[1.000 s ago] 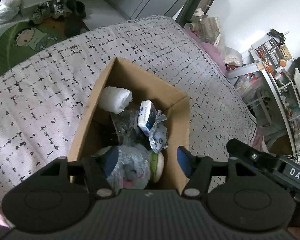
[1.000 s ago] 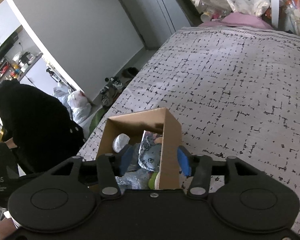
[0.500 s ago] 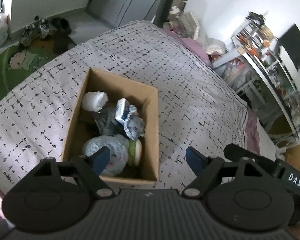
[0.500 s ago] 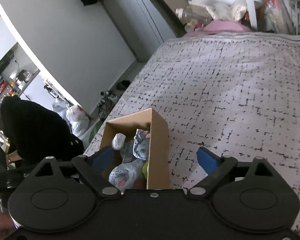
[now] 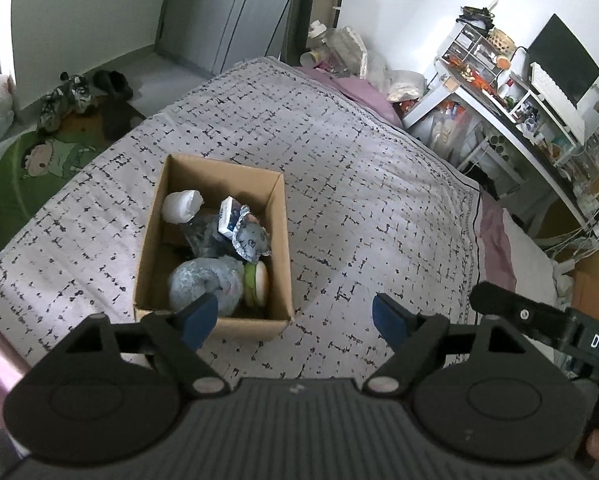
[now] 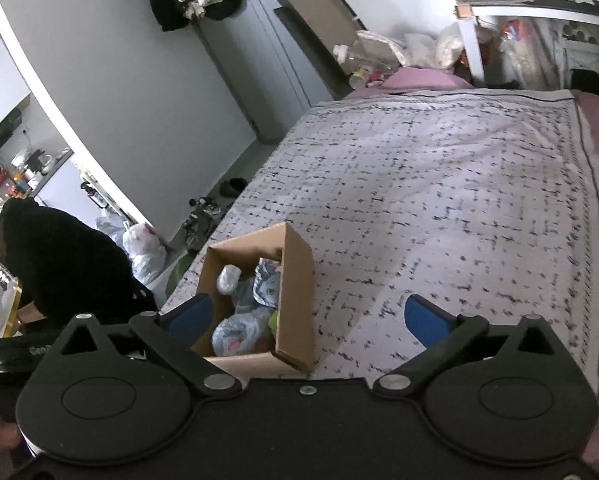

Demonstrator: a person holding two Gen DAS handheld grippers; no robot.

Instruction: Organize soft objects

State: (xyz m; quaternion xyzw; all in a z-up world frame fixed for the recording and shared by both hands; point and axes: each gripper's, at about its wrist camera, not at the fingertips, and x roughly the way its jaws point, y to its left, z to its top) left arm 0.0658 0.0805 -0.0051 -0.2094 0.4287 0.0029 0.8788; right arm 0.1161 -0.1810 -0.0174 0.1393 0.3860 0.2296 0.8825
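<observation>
An open cardboard box (image 5: 283, 240) stands on the bed's patterned grey cover (image 5: 379, 208). It holds several soft things: a grey plush (image 5: 203, 280), a green and cream toy (image 5: 257, 280), a white bundle (image 5: 181, 206) and a small blue-white packet (image 5: 229, 220). My left gripper (image 5: 295, 316) is open and empty, above and behind the box's near wall. My right gripper (image 6: 305, 318) is open and empty, with the box (image 6: 295, 280) between its fingers and the plush (image 6: 235, 330) showing inside.
A cluttered white desk with shelves (image 5: 511, 92) stands right of the bed. A green cartoon rug (image 5: 39, 160), shoes and white bags (image 6: 145, 246) lie on the floor to the left. A person in black (image 6: 59, 264) bends over at the left.
Both grippers opened wide and drew back and up from the box. One second ago the right gripper's fingers straddled the box's right wall and the left's were over the plush.
</observation>
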